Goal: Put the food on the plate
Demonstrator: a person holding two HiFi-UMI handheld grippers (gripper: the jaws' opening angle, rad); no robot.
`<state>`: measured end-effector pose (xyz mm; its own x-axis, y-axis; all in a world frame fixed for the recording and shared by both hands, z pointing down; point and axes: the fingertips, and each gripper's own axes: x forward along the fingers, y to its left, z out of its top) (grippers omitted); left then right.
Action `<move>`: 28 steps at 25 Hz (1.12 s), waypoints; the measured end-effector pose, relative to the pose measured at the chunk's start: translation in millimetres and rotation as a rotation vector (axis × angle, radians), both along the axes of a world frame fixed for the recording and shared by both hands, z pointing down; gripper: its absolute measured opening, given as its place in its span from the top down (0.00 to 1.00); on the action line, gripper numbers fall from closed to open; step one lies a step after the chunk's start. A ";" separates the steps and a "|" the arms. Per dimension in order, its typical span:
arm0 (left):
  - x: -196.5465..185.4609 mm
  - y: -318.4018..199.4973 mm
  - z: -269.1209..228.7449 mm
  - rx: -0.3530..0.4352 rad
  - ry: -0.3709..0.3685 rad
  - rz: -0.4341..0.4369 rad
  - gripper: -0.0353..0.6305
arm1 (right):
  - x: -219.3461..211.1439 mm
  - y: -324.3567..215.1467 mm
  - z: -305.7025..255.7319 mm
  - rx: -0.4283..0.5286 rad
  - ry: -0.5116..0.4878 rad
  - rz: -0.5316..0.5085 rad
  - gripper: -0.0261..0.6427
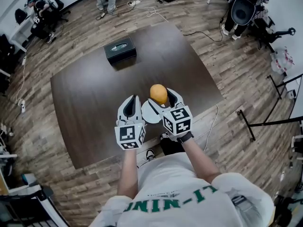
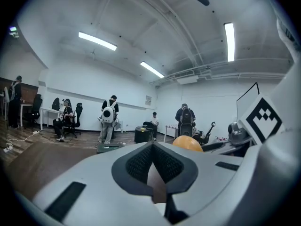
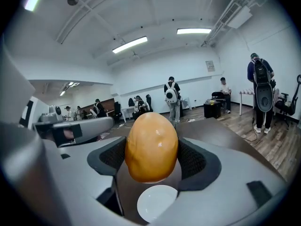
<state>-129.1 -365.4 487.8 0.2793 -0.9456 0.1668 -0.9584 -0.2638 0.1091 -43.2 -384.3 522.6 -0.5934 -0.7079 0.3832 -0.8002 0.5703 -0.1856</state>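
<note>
Orange food [image 3: 151,147] pinched by right gripper [image 3: 153,158] over half-hidden white plate [image 3: 155,204]; left gripper [image 2: 153,160] pressed together.

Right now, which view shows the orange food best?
Right gripper view: the orange food sits large and sharp between the jaws. Head view shows it small from above; left gripper view catches only its top.

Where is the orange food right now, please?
In the head view, the food is clamped in the right hand-held gripper over the white plate near the table's front edge, right of the left hand-held gripper.
</note>
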 end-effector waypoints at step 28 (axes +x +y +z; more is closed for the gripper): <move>-35.2 -16.0 117.3 -0.128 0.012 -0.129 0.93 | -24.2 -0.7 222.3 -0.401 0.208 -0.122 0.44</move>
<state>-164.3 -381.4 605.1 0.1600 -0.9450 0.2853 -0.9818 -0.1224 0.1454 -67.5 -385.0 744.9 -0.5441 -0.4096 0.7322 -0.7756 0.5783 -0.2529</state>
